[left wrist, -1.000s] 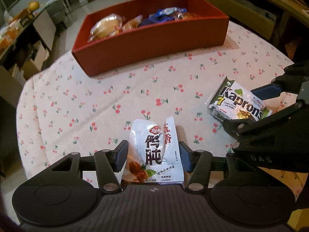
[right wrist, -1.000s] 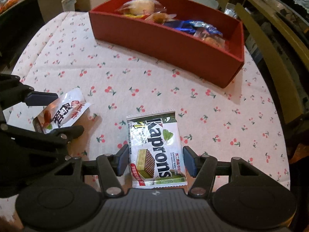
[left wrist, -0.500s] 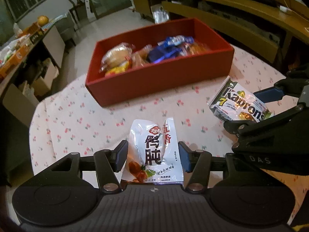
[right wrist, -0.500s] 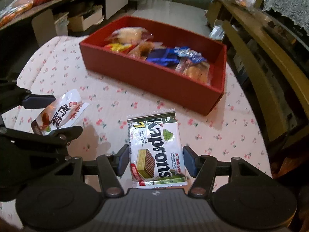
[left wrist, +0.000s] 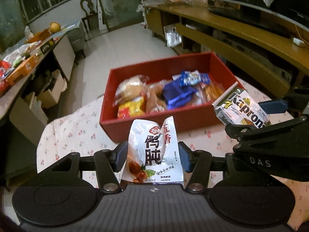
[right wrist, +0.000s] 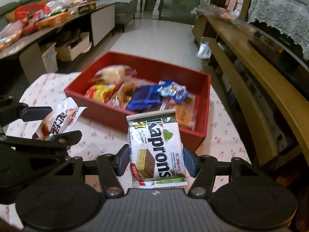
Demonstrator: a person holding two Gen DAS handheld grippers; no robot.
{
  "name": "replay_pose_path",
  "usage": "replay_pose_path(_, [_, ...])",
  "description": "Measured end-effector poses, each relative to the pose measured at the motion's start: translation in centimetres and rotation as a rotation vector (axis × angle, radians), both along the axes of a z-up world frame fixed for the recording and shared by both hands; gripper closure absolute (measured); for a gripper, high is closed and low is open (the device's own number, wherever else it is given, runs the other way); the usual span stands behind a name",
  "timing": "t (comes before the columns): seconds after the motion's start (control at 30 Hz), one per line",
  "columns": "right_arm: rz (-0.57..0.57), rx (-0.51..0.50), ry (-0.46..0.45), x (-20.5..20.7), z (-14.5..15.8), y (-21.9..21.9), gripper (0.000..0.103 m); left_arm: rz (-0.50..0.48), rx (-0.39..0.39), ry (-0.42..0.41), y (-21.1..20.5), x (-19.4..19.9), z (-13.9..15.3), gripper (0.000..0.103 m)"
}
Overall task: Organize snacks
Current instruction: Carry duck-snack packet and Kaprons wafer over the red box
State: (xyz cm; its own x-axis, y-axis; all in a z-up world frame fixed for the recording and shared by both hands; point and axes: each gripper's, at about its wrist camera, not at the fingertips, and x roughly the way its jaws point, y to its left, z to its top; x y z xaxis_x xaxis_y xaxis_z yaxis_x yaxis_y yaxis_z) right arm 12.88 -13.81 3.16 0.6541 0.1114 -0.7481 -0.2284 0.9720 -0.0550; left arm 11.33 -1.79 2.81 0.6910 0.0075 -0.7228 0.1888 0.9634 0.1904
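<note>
- Left wrist view:
- Left gripper [left wrist: 152, 157] clamped on white pouch [left wrist: 153, 154], blue pads pressing both side edges; pouch upright, lifted off the table.
- Pouch print: big black Chinese chars, red chars at upper right, round red logo, food pic at lower left; small print at bottom too fine to read.
- Red box [left wrist: 189, 119] just past pouch on tablecloth [left wrist: 77, 133] w/ small cherry print; holds bread-like pack, yellow/red pack, blue wrappers, orange packs, all blurred, no text legible.
- Right gripper [left wrist: 268, 116] at right edge, gripping wafer pack [left wrist: 241, 109]; reads "Kapron" + "7", last letter hidden behind finger. "DAS" embossed on its black body.
- Bkgd: side counter w/ boxes at left, wooden shelf unit at right; labels too small to read.

- Right wrist view:
- Right gripper [right wrist: 156, 159] closed on wafer pack [right wrist: 156, 148], pads at both long edges; pack held above cloth, near side of red box [right wrist: 135, 118].
- Pack text: "Kaprons" in large black letters, green leaf, yellow-green "7", "KAPRONS Wafer" small line, wafer pic, red strip at bottom, illegible.
- Left gripper [right wrist: 50, 121] at left, pinching white pouch [right wrist: 59, 122]; black + red Chinese chars partly seen, tilted.
- Box contents same mix, motion-blurred; blue/white wrapper on top, text unreadable.
</note>
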Motion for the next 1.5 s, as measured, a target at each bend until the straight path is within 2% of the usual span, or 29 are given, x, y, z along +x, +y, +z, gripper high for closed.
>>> replay_pose_path(0.27, [-0.019,0.021,-0.035,2.0,1.2,-0.1,0.035,0.015,-0.002,-0.042,0.0,2.1,1.0,0.042])
replay_pose_path(0.7, [-0.043,0.021,-0.059,5.0,1.9,-0.2,0.035,0.028,-0.005,-0.065,-0.2,5.3,1.4,0.042])
replay_pose_path(1.5, [-0.06,0.045,-0.049,10.6,0.7,-1.0,0.035,0.056,-0.009,-0.08,-0.7,10.2,0.2,0.042])
